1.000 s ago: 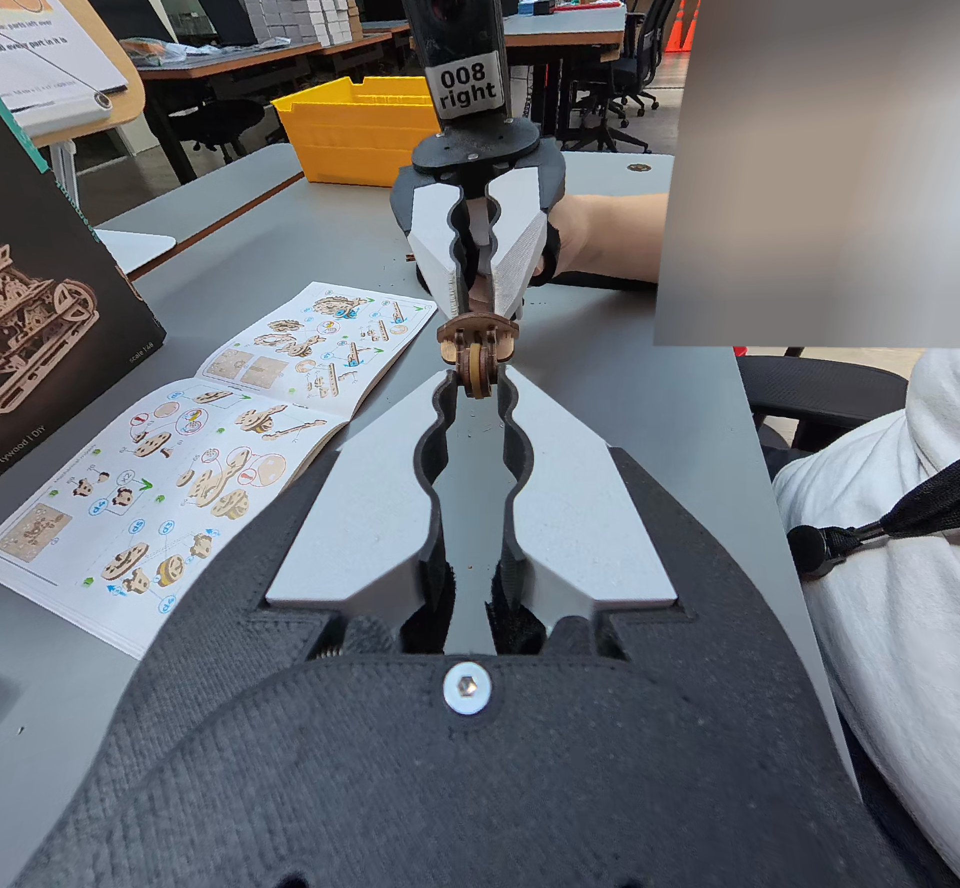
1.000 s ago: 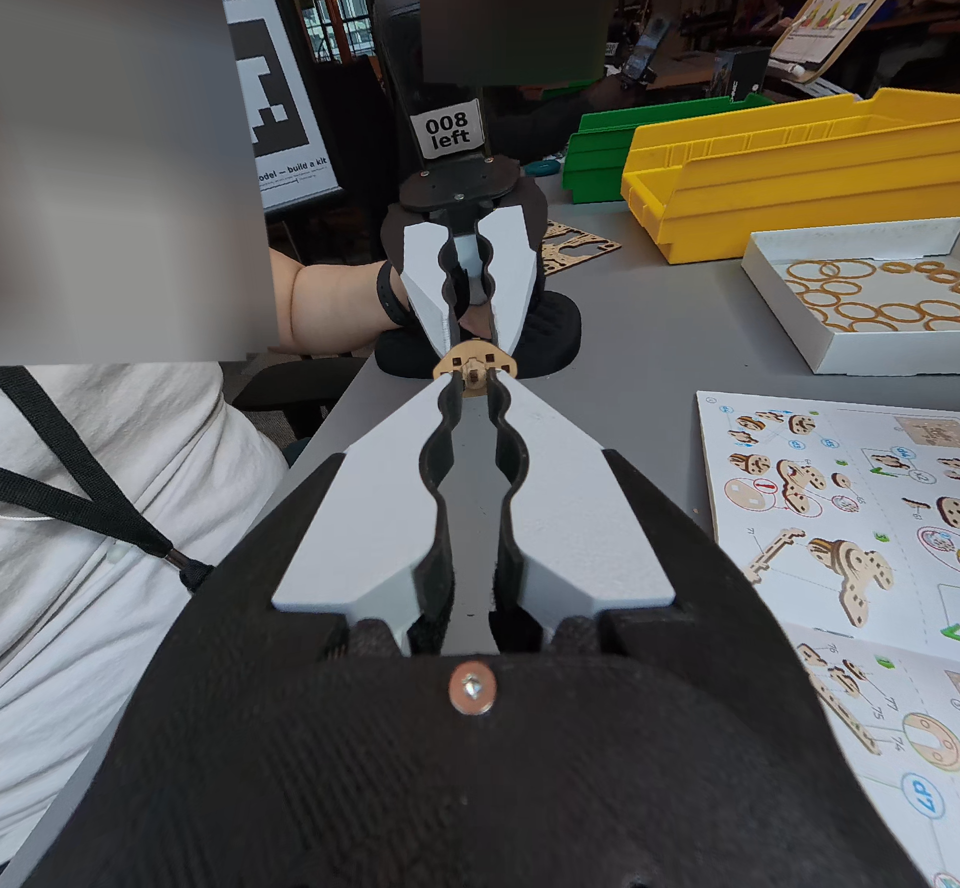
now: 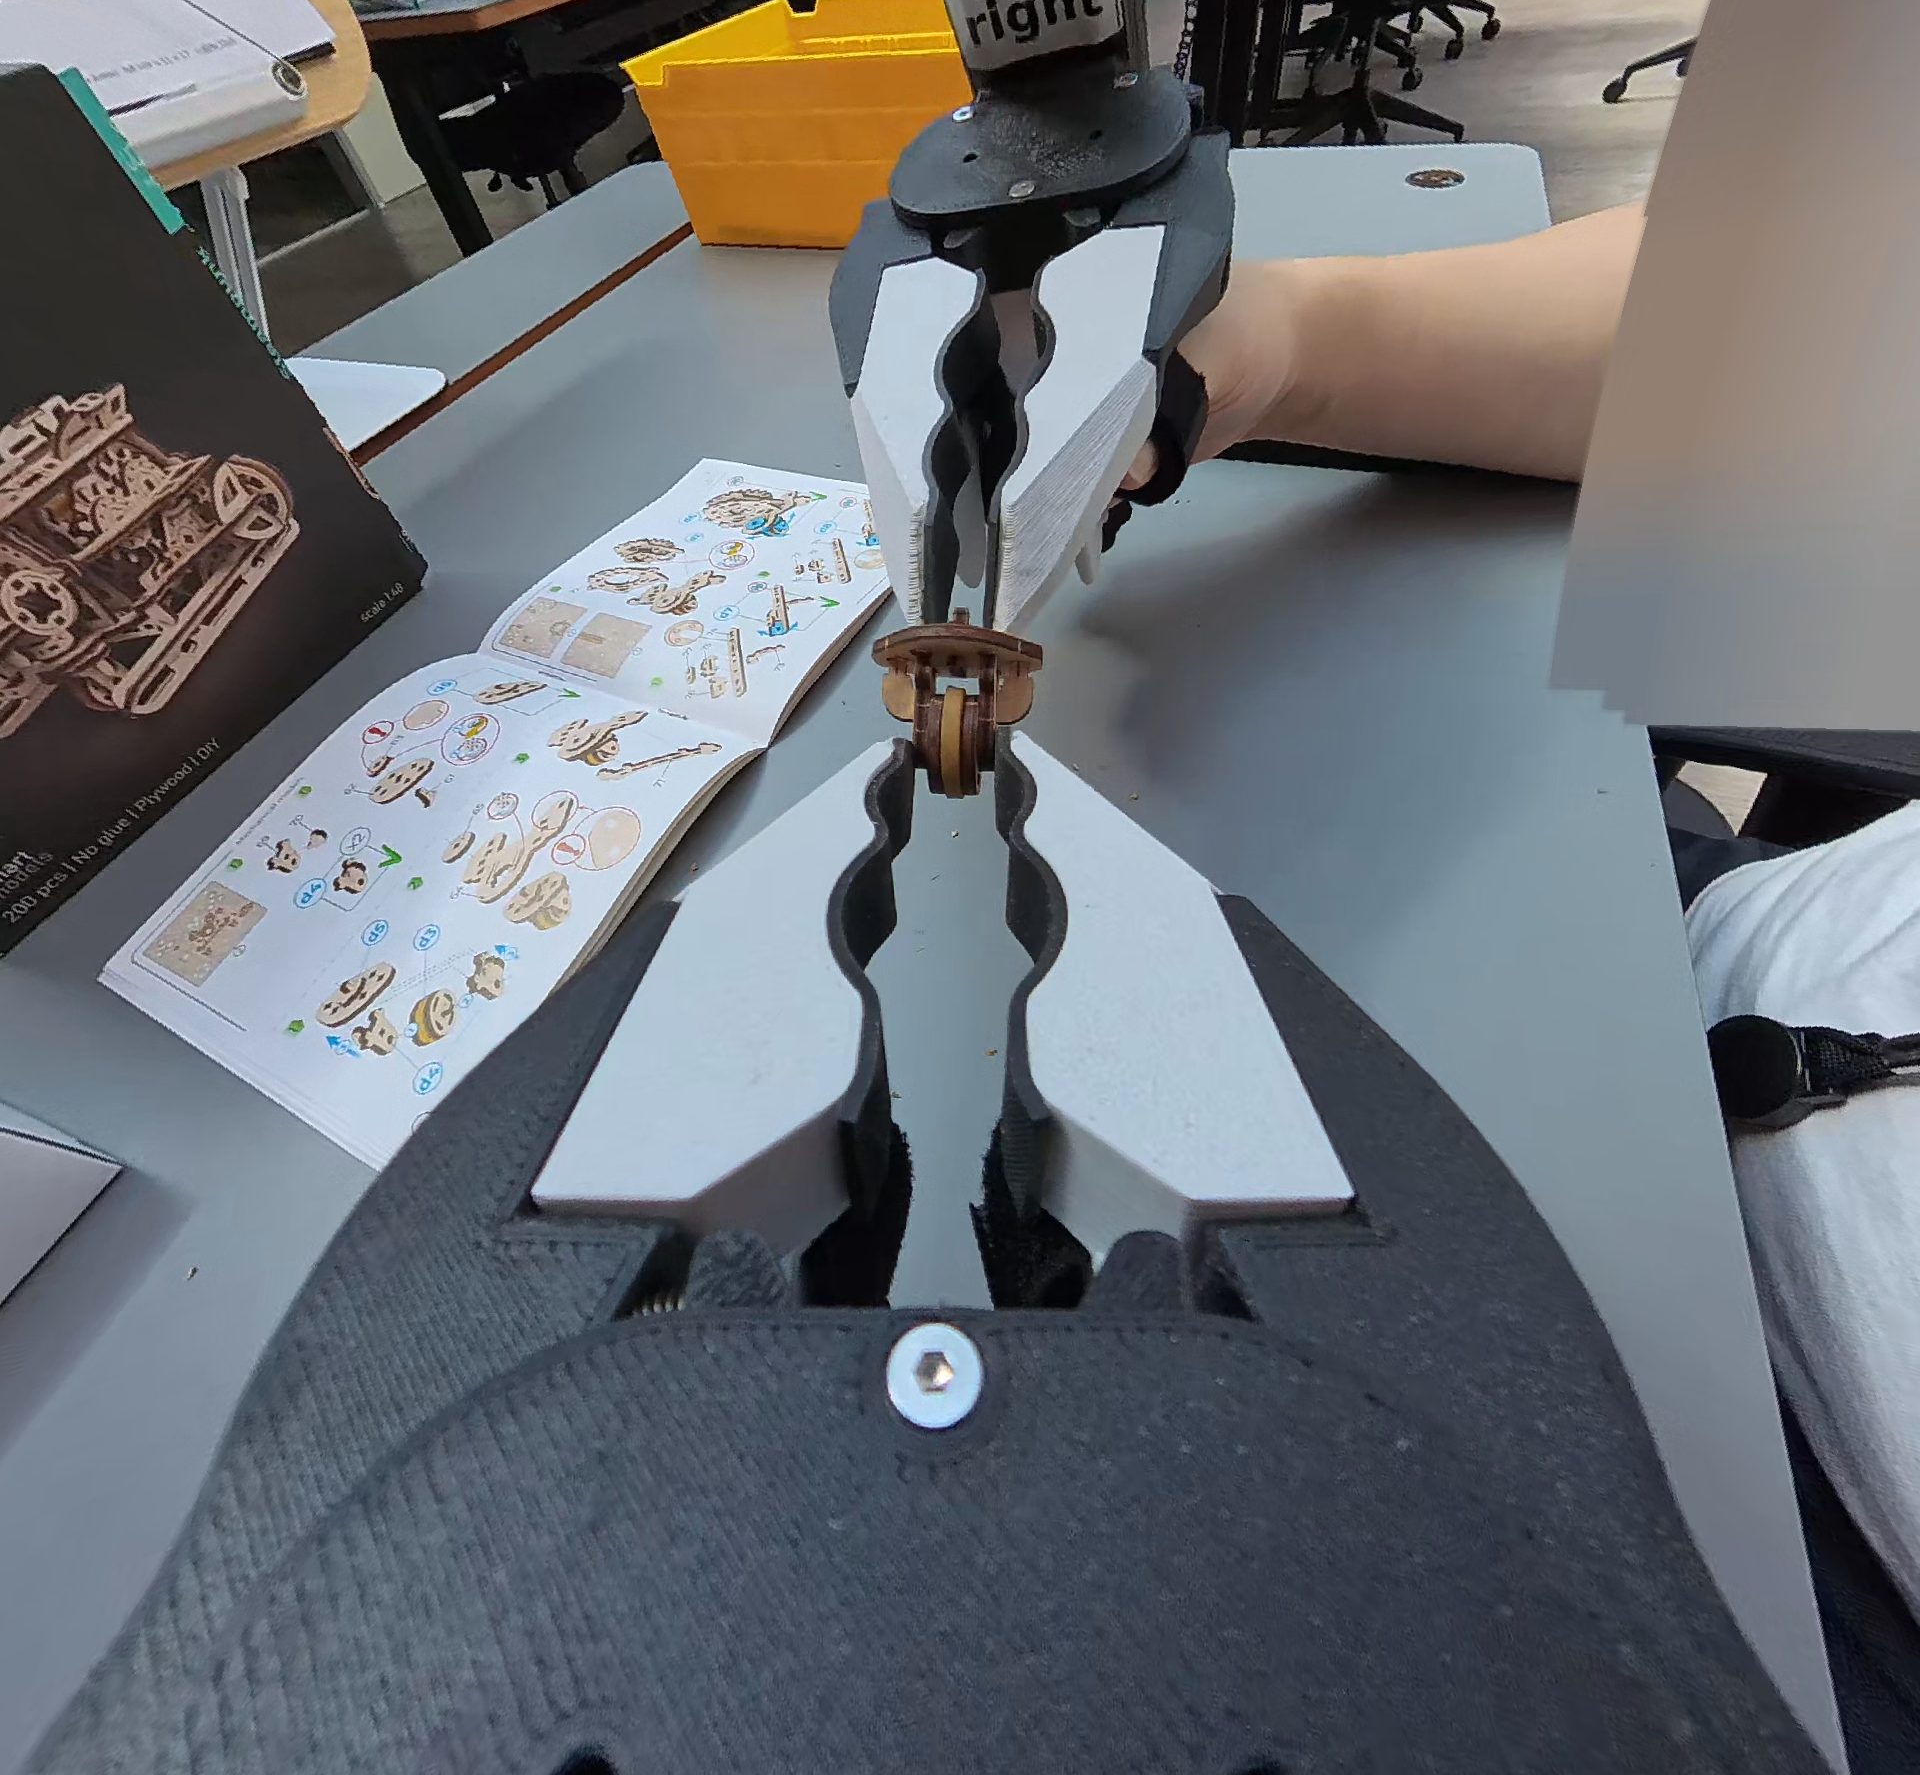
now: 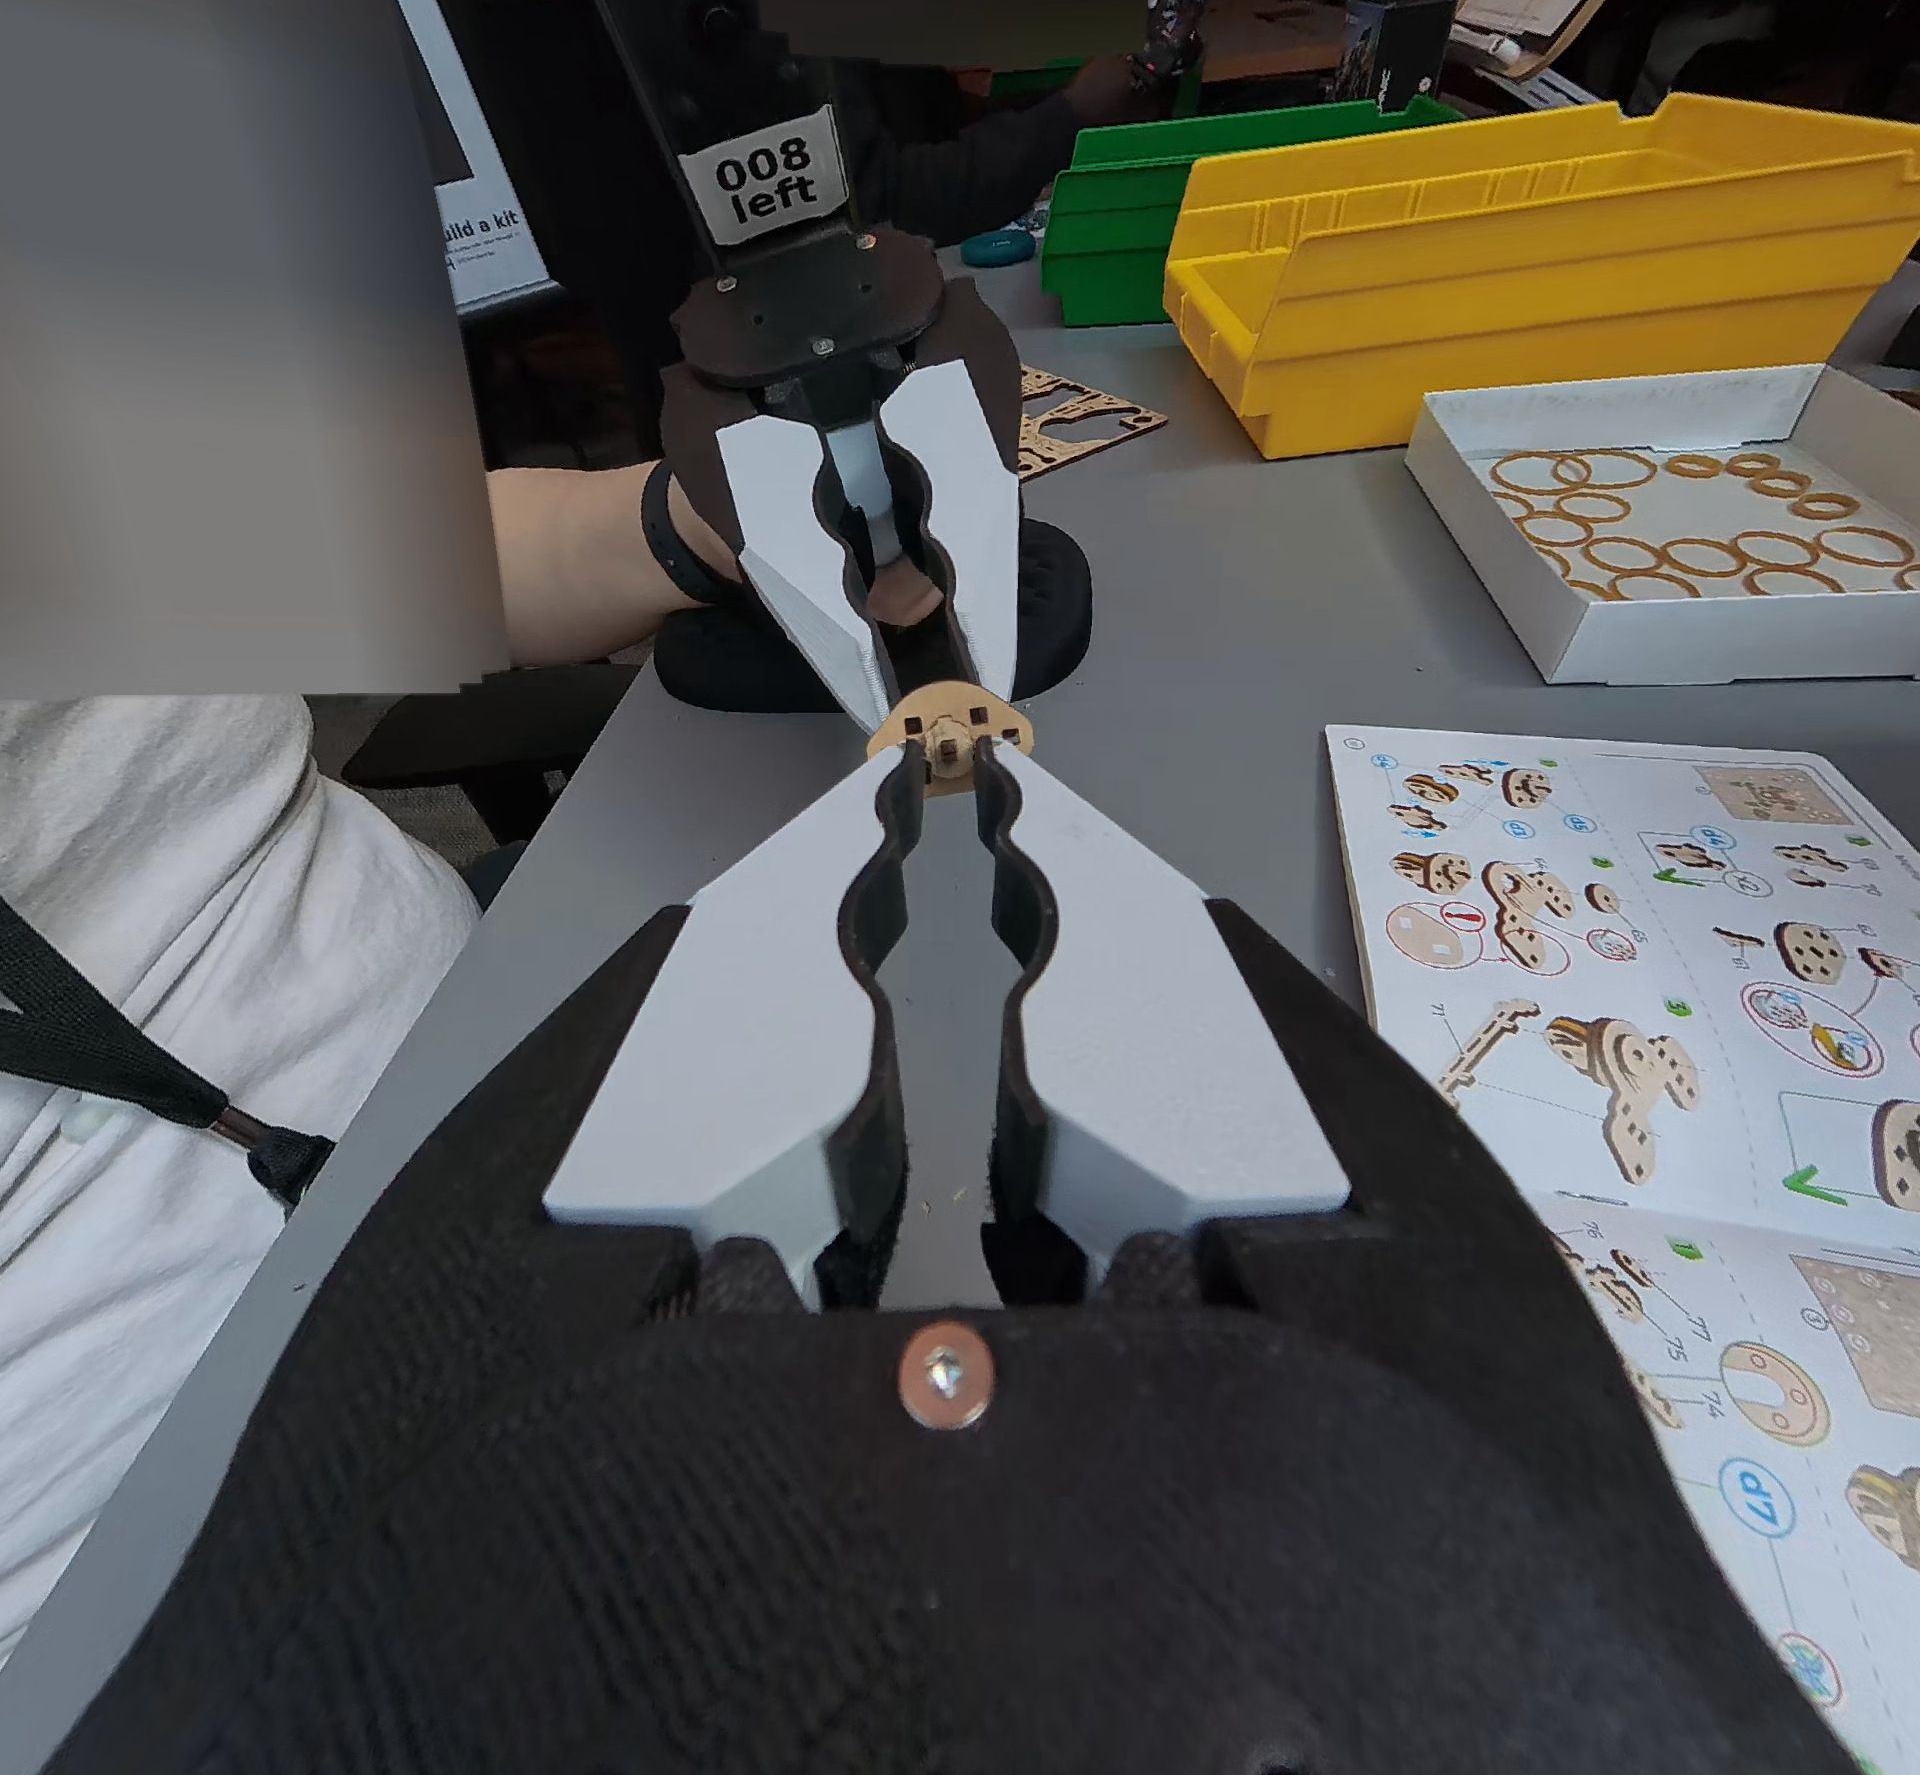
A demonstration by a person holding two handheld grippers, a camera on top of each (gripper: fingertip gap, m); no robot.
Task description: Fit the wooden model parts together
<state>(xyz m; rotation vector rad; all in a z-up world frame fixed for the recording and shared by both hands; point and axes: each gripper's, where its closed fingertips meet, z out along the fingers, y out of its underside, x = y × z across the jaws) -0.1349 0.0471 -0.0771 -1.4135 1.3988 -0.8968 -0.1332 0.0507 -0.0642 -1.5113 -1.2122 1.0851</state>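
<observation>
wooden model assembly held in the air above the grey table, pinched between two grippers meeting tip to tip. left gripper closed narrow on the stacked round discs at the lower end of the piece, fingertips pressed to either side. right gripper reaching in from the far side, tips closed on the small tab atop the flat curved plate. same grip seen from the right wrist view: right gripper clamped on a small peg at the face of the pale plate with square holes, wooden model assembly just past the tips, left gripper meeting it from behind. open instruction booklet flat on the table to one side, dark kit box standing beside it. yellow bin and green bin at the back, white tray of wooden rings near the booklet, a cut plywood sheet lying behind the left gripper.
</observation>
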